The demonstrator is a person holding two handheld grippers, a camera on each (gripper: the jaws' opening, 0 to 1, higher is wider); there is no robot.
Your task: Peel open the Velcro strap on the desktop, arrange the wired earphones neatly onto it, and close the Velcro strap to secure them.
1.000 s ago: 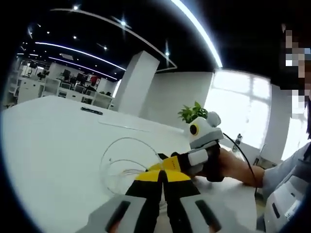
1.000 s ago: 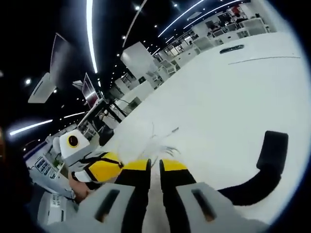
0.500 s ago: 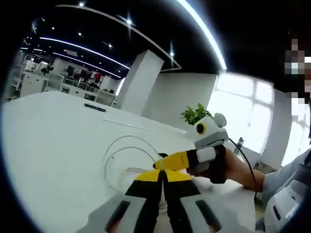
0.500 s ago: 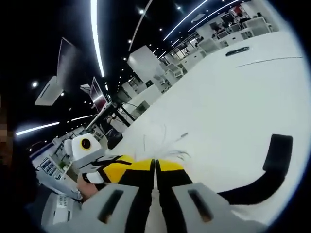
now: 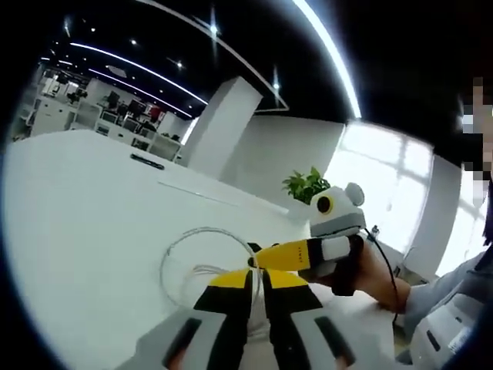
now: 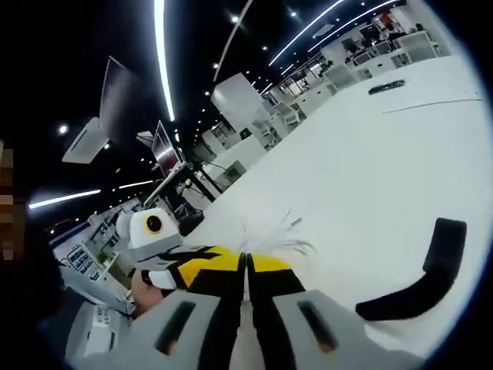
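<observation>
One big white desktop (image 5: 69, 223) with one black Velcro strap (image 6: 420, 274) lying open, one earphones (image 5: 196, 250) cable looped by both tips, and two grippers, left (image 5: 256, 279) and right (image 6: 245, 266), both pinched closed, can't tell on what.

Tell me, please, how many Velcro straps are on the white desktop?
1: a black Velcro strap lies curved on the white desktop, to the right of the right gripper. Others may be hidden.
</observation>
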